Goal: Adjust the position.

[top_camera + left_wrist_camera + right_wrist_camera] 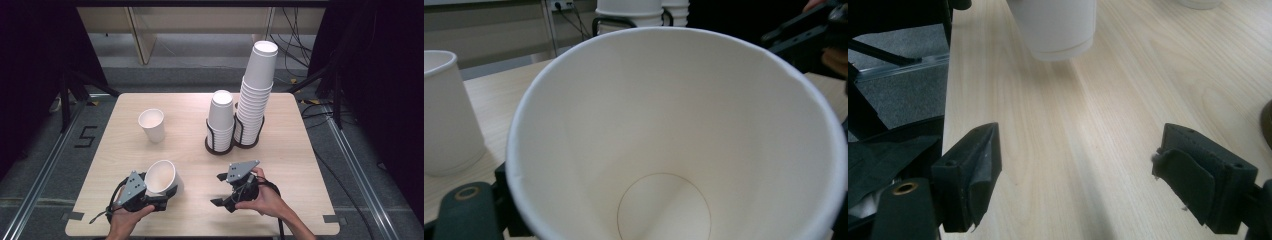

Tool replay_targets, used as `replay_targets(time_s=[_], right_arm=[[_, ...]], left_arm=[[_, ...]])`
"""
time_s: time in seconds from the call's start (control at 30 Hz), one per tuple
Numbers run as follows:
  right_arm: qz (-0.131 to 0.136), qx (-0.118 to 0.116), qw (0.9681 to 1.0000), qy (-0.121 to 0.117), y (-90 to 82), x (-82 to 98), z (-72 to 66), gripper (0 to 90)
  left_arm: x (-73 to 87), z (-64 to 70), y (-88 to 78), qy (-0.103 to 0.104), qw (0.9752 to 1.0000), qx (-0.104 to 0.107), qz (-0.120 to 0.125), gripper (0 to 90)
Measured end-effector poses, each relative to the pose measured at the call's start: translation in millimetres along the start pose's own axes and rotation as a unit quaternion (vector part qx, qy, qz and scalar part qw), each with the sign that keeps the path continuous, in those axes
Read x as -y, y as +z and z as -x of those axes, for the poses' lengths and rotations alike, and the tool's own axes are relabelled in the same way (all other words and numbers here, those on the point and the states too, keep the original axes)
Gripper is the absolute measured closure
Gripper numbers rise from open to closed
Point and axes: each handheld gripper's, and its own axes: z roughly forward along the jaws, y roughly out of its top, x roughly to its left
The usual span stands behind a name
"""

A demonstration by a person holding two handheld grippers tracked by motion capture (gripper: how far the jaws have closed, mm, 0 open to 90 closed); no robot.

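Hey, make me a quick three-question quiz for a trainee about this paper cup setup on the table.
1. True or false: the left claw holds a paper cup tilted, mouth up and away from the person.
2. How many cup stacks stand in the black wire holder?
3. The right claw is: A) open and empty, B) shut on a cup, C) gripping the holder.

Key: 1 true; 2 two, the taller stack on the right; 3 A.

Soft, even overhead light on the pale table [295, 150]; dark surroundings, slightly blurred close-ups.
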Motion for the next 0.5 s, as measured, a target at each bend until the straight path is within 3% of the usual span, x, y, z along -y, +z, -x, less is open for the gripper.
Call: replay_targets(time_s=[0.17,0.5], right_arm=[[0.0,0.008,0.9999,0.007,-3.4,5.3,3.0,19.0],[0.003,0.029,0.9993,0.023,-7.2,12.9,5.4,19.7]], left_arm=[[3.3,-9.7,0.8,-0.008,0.9998,-0.02,-0.005,13.9],[4.7,-18.7,-1.9,-0.004,0.9972,-0.068,-0.03,13.9]])
